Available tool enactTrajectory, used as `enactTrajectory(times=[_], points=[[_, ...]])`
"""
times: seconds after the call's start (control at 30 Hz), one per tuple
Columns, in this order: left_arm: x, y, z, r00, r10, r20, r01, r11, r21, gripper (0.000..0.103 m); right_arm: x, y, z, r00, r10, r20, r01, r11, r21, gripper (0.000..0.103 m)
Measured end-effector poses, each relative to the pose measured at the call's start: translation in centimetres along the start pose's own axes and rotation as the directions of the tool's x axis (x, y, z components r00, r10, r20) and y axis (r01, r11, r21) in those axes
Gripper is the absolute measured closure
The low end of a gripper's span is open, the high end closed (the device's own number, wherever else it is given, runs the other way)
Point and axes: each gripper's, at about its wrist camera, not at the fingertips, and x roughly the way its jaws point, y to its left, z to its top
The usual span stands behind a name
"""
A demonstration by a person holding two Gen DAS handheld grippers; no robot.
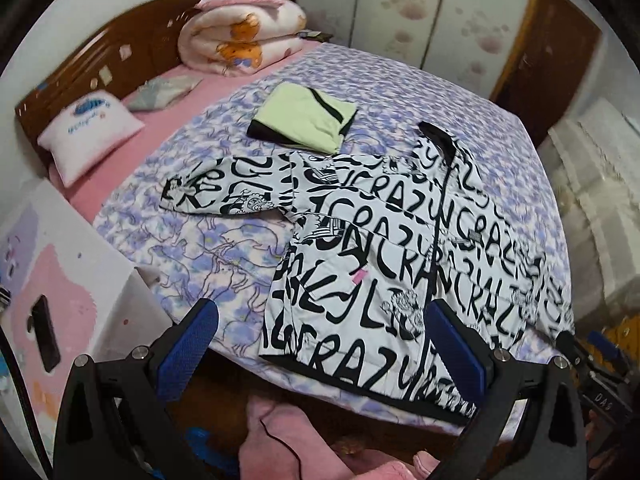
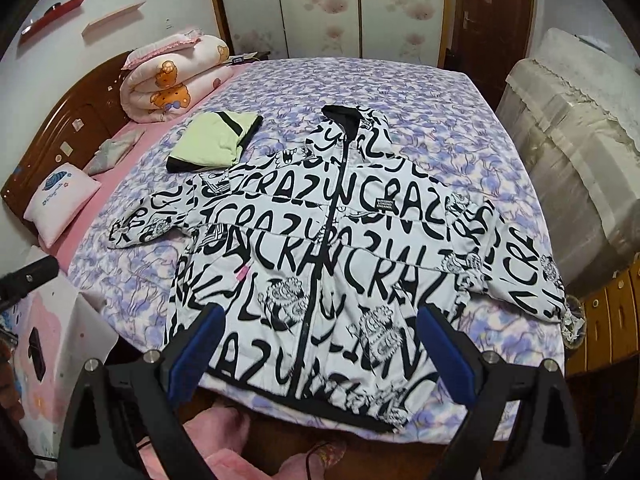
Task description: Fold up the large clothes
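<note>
Both hand-held grippers, left [image 1: 320,350] and right [image 2: 320,344], gape wide, holding nothing. Printed jacket [image 2: 320,264] lies spread at the bed's [image 2: 440,128] near edge.

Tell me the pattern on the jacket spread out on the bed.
The jacket is white with bold black lettering and cartoon drawings, seen best in the right wrist view.

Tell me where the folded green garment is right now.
The folded green garment lies on the purple floral bedspread, left of the black-and-white jacket's hood in the right wrist view, with the rolled teddy-bear quilt beyond it near the headboard.
</note>
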Motion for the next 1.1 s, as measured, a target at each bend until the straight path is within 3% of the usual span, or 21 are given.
enactTrajectory(times=[0.3,0.53,0.77,0.87,1.0,1.1], points=[[7.0,9.1,7.4,0.993,-0.039,-0.108,0.031,0.997,-0.067,0.001,3.7,5.9,4.5,0.994,-0.102,0.031,0.103,0.994,-0.021,0.006],[14.4,19.1,13.2,0.965,-0.090,-0.246,0.035,0.975,-0.219,0.001,8.1,13.6,6.6,0.984,-0.177,0.017,0.177,0.980,-0.092,0.006],[23.6,26.4,16.4,0.915,-0.056,-0.399,-0.052,0.966,-0.255,0.001,13.4,21.2,7.1,0.976,-0.185,-0.117,0.170,0.977,-0.130,0.006],[27.3,28.5,17.0,0.901,-0.020,-0.434,-0.095,0.966,-0.242,0.001,15.9,25.0,7.2,0.959,-0.213,-0.186,0.168,0.958,-0.232,0.006],[33.9,32.0,17.1,0.840,-0.018,-0.542,-0.173,0.938,-0.300,0.001,18.9,28.7,7.1,0.940,-0.239,-0.243,0.136,0.917,-0.374,0.006],[38.7,34.5,16.8,0.819,-0.056,-0.571,-0.199,0.906,-0.373,0.001,21.8,30.2,7.1,0.925,-0.238,-0.296,0.106,0.910,-0.402,0.006]])
